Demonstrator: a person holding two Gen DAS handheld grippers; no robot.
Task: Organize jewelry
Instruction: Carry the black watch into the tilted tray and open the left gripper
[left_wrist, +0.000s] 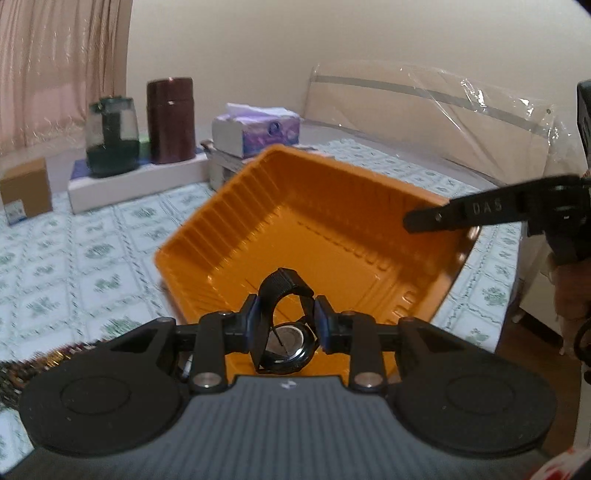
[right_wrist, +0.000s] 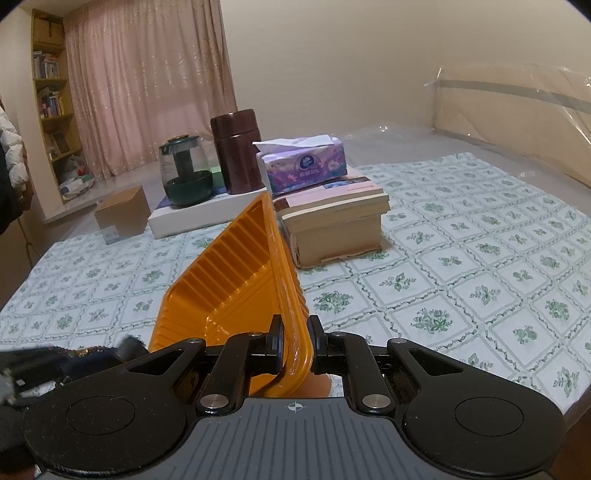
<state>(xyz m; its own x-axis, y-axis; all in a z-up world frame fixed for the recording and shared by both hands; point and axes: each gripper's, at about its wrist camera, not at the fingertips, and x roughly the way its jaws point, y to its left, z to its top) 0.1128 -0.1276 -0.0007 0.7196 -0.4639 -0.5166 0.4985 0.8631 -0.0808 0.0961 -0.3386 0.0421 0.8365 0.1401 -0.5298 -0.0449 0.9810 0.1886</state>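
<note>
My left gripper (left_wrist: 287, 325) is shut on a black wristwatch (left_wrist: 288, 341) by its looped strap, held just above the near corner of an orange ribbed plastic tray (left_wrist: 317, 229). The tray is tilted up off the table. My right gripper (right_wrist: 295, 347) is shut on the tray's rim (right_wrist: 291, 332), gripping the wall between its pads. The right gripper's finger (left_wrist: 458, 214) shows at the tray's right edge in the left wrist view. The tray's inside looks bare.
A table with a green-patterned white cloth (right_wrist: 443, 266) holds a tissue box (right_wrist: 306, 166) on a stack of books and a cardboard box (right_wrist: 332, 218), a brown canister (right_wrist: 236, 151), a green glass jar (right_wrist: 184, 177) and a small cardboard box (right_wrist: 122, 218). Clear plastic sheeting (left_wrist: 461, 110) lies behind.
</note>
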